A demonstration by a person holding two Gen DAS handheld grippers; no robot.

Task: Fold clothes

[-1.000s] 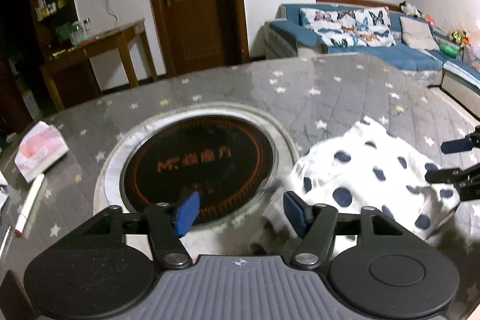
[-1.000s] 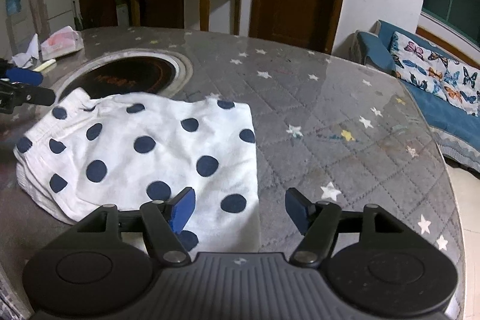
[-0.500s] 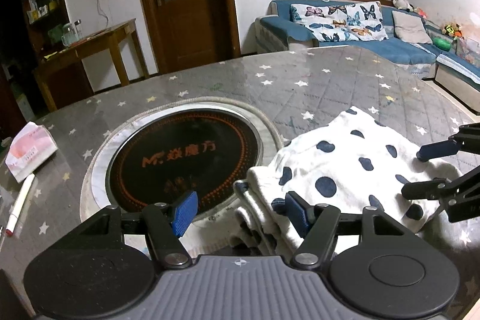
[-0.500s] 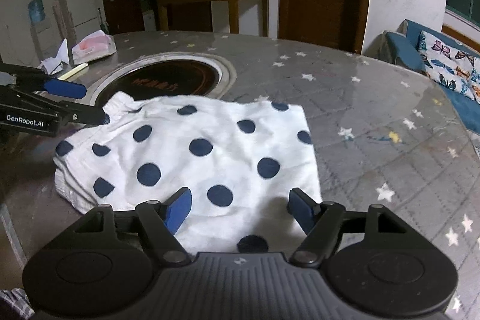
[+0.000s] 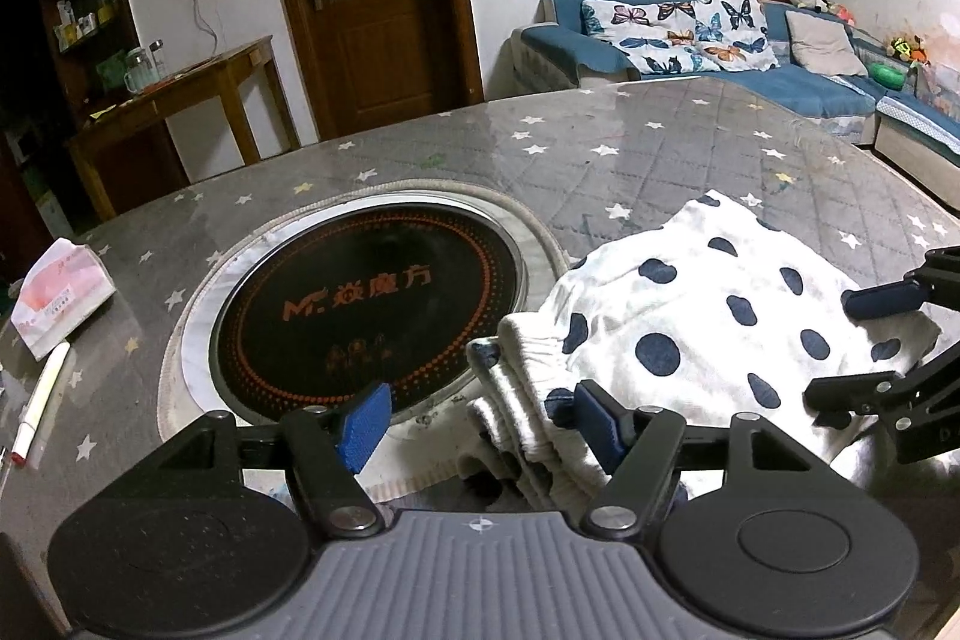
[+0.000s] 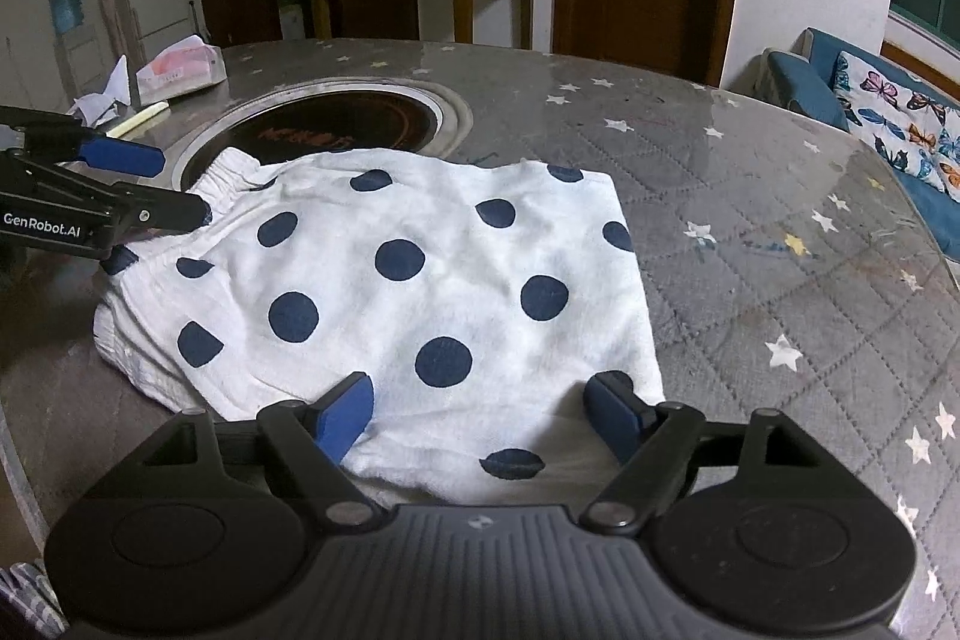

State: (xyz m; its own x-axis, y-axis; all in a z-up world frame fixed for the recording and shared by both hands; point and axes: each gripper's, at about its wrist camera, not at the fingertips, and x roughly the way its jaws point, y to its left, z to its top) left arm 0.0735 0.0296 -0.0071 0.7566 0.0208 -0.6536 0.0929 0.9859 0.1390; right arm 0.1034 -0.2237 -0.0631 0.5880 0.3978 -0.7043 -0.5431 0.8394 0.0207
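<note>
A white garment with dark blue dots lies folded on the grey star-patterned table; it also shows in the left wrist view. My left gripper is open, its jaws on either side of the elastic waistband edge; it also shows at the left of the right wrist view. My right gripper is open with its jaws over the near hem of the garment; it also shows at the right of the left wrist view. Neither grips the cloth.
A round black hotplate is set into the table beside the waistband. A tissue pack and a pen lie at the far left. A blue sofa and a wooden side table stand beyond.
Both grippers have come closer to the garment. The left gripper has moved to the waistband, the right gripper to the near hem. The garment lies as before.
</note>
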